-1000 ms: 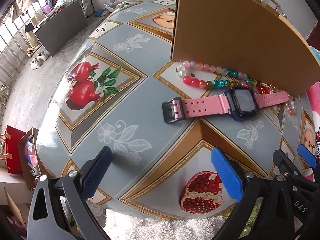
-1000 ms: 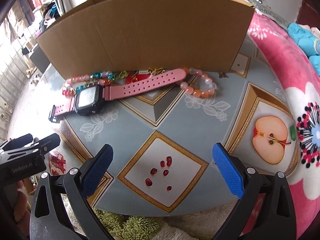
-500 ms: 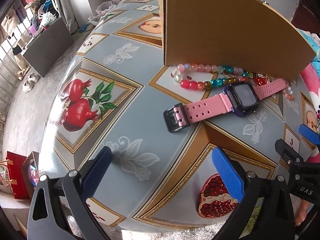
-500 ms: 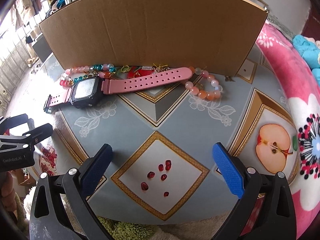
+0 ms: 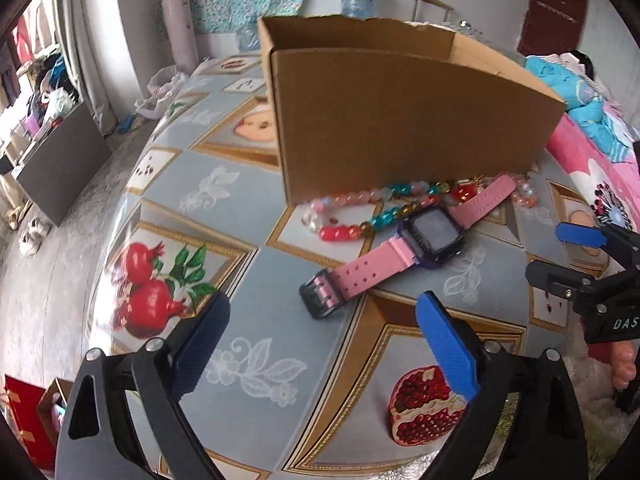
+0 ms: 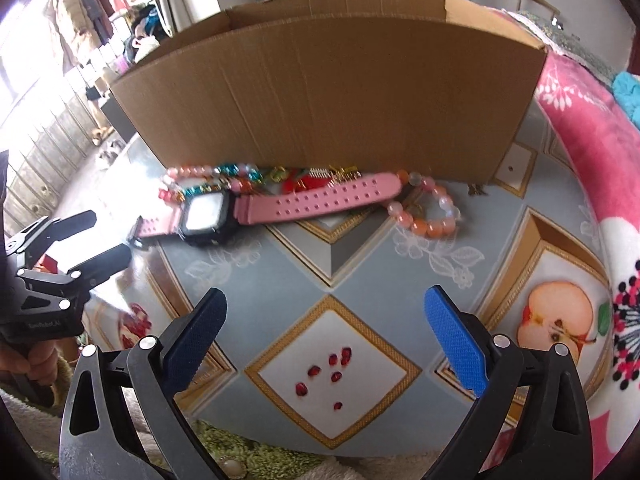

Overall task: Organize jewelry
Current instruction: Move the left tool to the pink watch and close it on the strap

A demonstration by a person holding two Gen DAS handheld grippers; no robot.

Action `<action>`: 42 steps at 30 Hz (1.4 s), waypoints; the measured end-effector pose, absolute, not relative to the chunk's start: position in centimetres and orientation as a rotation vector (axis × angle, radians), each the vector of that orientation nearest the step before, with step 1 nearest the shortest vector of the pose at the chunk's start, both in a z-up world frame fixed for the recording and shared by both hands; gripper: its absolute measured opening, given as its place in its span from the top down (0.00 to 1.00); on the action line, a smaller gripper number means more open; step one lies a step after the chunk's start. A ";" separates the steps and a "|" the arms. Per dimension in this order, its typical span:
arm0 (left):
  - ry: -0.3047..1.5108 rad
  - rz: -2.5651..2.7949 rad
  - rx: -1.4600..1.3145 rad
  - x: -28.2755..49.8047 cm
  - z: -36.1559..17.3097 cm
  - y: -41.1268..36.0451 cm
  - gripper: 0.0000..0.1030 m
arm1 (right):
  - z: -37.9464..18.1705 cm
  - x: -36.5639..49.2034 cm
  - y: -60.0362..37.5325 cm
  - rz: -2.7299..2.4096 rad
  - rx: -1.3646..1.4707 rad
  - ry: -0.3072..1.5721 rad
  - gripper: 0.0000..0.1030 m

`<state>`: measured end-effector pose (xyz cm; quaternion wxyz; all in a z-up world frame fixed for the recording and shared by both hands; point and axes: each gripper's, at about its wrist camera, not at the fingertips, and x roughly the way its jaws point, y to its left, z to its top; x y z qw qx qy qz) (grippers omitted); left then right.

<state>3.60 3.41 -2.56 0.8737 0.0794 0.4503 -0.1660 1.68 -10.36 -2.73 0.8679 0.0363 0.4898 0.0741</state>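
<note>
A pink-strapped watch with a dark square face lies flat on the patterned table, in front of an open cardboard box. Behind the watch, against the box wall, runs a string of pink, teal and red beads. A round orange-and-pink bead bracelet lies by the strap's right end, with a red and gold trinket near it. My left gripper hovers just short of the watch buckle; its jaws are closing with nothing between them. My right gripper hangs open over bare cloth, well short of the watch.
The box walls off the far side of the table. A pink flowered blanket borders the right edge. The table's near edge drops onto a shaggy rug. Each gripper shows in the other's view: right gripper, left gripper.
Both views have tipped upward, so the box's open top and the room behind now show. The left view has also rolled, and its jaws stand slightly narrower. No jewelry has moved.
</note>
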 end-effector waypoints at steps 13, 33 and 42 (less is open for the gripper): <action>0.909 -0.656 0.353 4.9 -3.0 -3.1 0.43 | -0.6 3.6 -11.4 0.185 0.145 1.001 0.25; 0.927 -0.703 0.450 4.0 -4.0 -3.6 0.61 | -0.1 2.4 -13.0 0.267 0.153 0.992 0.35; 0.982 -0.792 0.367 3.3 -3.8 -2.0 0.62 | 0.8 0.7 -9.8 0.458 -0.090 0.969 0.35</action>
